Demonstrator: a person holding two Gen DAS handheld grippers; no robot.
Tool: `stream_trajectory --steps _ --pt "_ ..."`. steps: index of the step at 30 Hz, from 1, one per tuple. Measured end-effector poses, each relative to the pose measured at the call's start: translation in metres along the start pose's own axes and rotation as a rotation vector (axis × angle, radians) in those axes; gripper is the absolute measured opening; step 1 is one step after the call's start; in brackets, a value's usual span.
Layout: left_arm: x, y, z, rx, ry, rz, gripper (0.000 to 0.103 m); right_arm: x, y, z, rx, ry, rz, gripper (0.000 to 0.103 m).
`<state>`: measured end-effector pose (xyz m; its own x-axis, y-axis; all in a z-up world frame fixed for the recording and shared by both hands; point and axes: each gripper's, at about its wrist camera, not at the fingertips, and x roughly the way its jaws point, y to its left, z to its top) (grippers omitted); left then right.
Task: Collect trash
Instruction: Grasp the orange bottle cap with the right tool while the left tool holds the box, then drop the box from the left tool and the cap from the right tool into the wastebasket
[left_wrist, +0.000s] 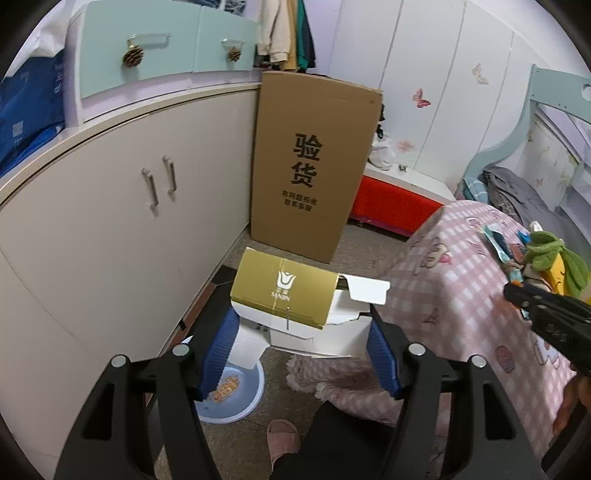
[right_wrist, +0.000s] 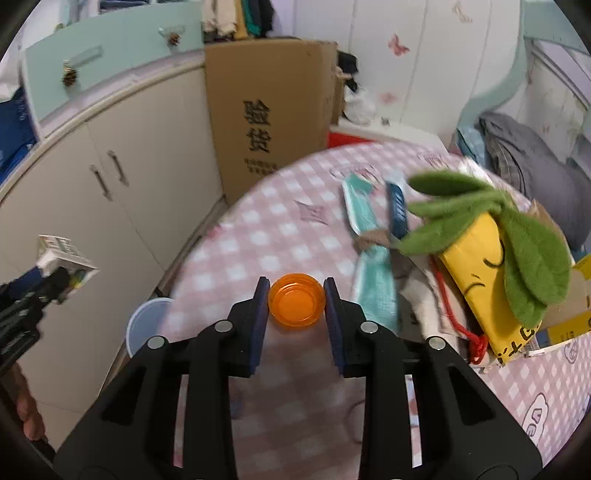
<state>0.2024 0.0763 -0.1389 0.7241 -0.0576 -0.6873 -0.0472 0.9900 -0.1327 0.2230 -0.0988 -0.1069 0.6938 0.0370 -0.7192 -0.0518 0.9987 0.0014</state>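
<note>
A gold and white carton (left_wrist: 284, 291), torn open with flaps hanging, sits between the blue pads of my left gripper (left_wrist: 301, 321), which is shut on it above the floor. The right wrist view catches the same carton (right_wrist: 62, 258) at the left edge, in the left gripper (right_wrist: 55, 280). An orange bottle cap (right_wrist: 296, 300) lies open side up on the table with the pink checked cloth (right_wrist: 258, 240). My right gripper (right_wrist: 296, 291) has a pad against each side of the cap. The right gripper (left_wrist: 546, 314) also enters the left wrist view from the right.
A pale blue basin (left_wrist: 236, 391) stands on the floor under the carton, by the cream cabinet (left_wrist: 110, 221). A tall cardboard box (left_wrist: 310, 166) leans behind. Teal wrappers (right_wrist: 369, 258) and a yellow plush toy with green leaves (right_wrist: 480, 266) lie on the table. A slippered foot (left_wrist: 282, 439) is below.
</note>
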Motion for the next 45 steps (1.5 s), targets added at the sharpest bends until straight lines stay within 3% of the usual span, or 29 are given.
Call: stream_trajectory --steps 7,12,15,22,24,26,28,45 --pt "0.01 0.039 -0.004 -0.043 0.03 0.058 0.065 0.002 0.08 0.005 -0.102 -0.023 0.182 0.029" --pt "0.025 0.071 -0.01 -0.07 0.071 0.12 0.065 0.039 0.136 -0.003 -0.115 0.026 0.315 0.029" --pt "0.042 0.092 -0.016 -0.094 0.111 0.155 0.065 0.064 0.159 -0.007 -0.096 0.057 0.35 0.029" --pt "0.075 0.133 -0.018 -0.16 0.172 0.22 0.066 0.099 0.193 -0.015 -0.084 0.093 0.382 0.029" --pt "0.08 0.139 -0.016 -0.176 0.176 0.226 0.072 0.103 0.196 -0.016 -0.076 0.1 0.386 0.029" --pt "0.084 0.144 -0.016 -0.19 0.175 0.247 0.084 0.107 0.196 -0.018 -0.07 0.11 0.389 0.029" --pt "0.085 0.147 -0.017 -0.198 0.174 0.251 0.086 0.11 0.196 -0.02 -0.066 0.117 0.388 0.029" --pt "0.077 0.158 -0.031 -0.201 0.181 0.285 0.086 0.111 0.21 -0.031 -0.093 0.153 0.395 0.029"
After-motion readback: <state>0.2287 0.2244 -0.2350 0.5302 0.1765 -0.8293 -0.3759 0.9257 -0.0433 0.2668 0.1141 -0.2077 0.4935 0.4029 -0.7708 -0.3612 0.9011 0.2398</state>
